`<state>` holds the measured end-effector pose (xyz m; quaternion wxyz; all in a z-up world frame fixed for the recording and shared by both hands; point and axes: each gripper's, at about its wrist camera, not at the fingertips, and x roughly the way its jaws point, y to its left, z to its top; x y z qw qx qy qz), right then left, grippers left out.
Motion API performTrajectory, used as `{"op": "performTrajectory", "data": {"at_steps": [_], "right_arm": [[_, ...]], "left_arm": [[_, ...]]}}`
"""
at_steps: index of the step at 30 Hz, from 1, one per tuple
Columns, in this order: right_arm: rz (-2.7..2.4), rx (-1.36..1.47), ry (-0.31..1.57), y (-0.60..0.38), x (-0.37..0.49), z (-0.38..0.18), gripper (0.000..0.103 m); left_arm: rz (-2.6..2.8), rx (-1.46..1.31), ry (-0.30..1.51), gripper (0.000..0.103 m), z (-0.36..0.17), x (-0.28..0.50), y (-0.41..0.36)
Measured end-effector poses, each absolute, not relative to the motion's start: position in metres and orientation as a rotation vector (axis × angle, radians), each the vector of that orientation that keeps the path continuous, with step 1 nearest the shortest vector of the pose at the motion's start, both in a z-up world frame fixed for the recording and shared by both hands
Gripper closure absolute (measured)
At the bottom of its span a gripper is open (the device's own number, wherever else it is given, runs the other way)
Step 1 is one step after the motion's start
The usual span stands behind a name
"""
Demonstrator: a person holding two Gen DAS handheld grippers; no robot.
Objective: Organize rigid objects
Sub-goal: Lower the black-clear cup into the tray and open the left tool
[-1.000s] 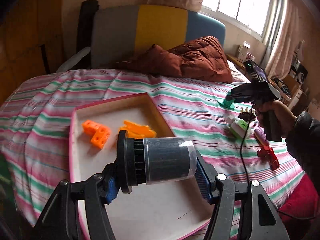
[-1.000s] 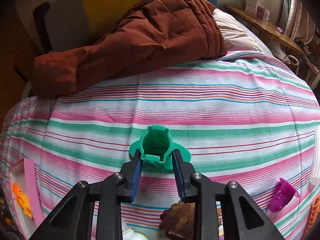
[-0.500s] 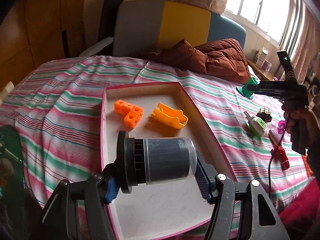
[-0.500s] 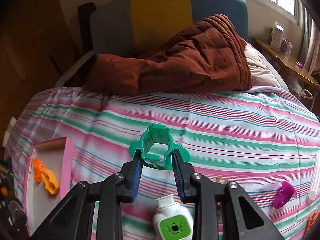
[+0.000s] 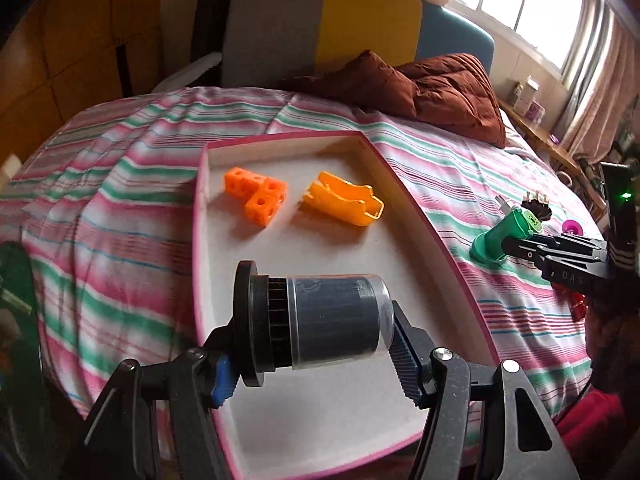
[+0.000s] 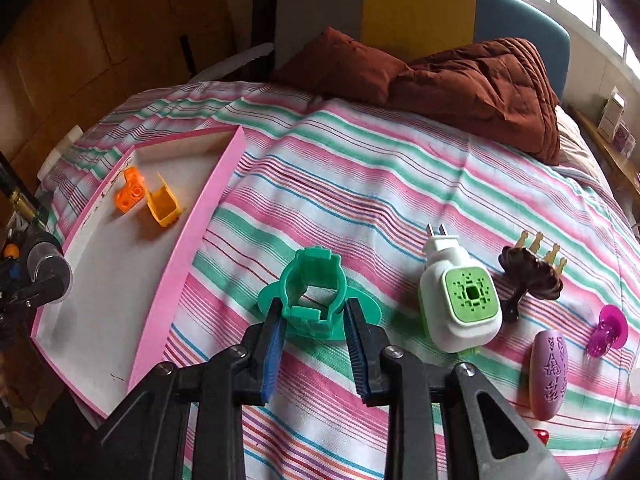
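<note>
**Both grippers loaded: dark cylinder over the tray, green holder beside it**

The left gripper [image 5: 316, 352] is clamped on a dark cylinder [image 5: 320, 320] that lies crosswise between its jaws. The wide black flanged end presses against the left pad and the rounded clear end against the right pad, so the jaws stand fairly wide, filled by the cylinder's length. It hangs above the near part of the pink-rimmed tray [image 5: 404, 184], whose white floor shows beneath it.

On the far part of that tray lie an orange block piece [image 5: 256, 194] to the left and an orange open clip [image 5: 344, 200] to the right, close together but apart.

The right gripper [image 6: 314, 324] is closed on a green holder [image 6: 316, 296], a ring-shaped collar on a flat round base. The blue pads press on the collar's two sides near its near edge, and most of the holder sticks out beyond the fingertips. It hovers above the striped bedspread [image 6: 360, 184], just right of the tray's pink wall.

Further right on the bedspread lie a white and green plug-in device [image 6: 460, 304], a brown hair claw [image 6: 528, 276], a purple oval piece [image 6: 550, 372] and a magenta piece [image 6: 606, 330], each separate from the others.
</note>
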<state>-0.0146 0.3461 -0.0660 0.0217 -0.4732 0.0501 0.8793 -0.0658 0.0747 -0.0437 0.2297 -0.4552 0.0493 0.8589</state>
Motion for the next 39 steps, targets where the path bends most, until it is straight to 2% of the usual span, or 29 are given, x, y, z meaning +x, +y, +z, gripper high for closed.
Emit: {"op": "performTrajectory", "data": {"at_steps": [12, 23, 24, 28, 33, 37, 39], "right_arm": [[2.739, -1.402, 0.208, 0.36, -0.014, -0.062, 0.074], [2.702, -1.405, 0.205, 0.366, -0.018, -0.064, 0.074], [2.699, -1.407, 0.198, 0.366, -0.018, -0.065, 0.074], [2.69, -1.412, 0.188, 0.365, -0.019, -0.067, 0.074], [2.672, -1.419, 0.181, 0.365, -0.02, -0.071, 0.074], [2.665, -1.418, 0.175, 0.365, -0.02, -0.073, 0.075], [2.664, -1.415, 0.17, 0.364, -0.019, -0.072, 0.075]], "left_arm": [[2.316, -1.312, 0.248, 0.039, -0.07, -0.123, 0.14], [2.332, -1.276, 0.183, 0.038, -0.07, -0.148, 0.164], [2.335, -1.27, 0.17, 0.038, -0.069, -0.147, 0.161], [2.344, -1.273, 0.145, 0.024, -0.064, -0.137, 0.151], [2.368, -1.251, 0.116, 0.023, -0.054, -0.114, 0.135], [2.419, -1.226, 0.147, 0.023, -0.044, -0.089, 0.124], [2.455, -1.199, 0.186, 0.019, -0.038, -0.077, 0.121]]}}
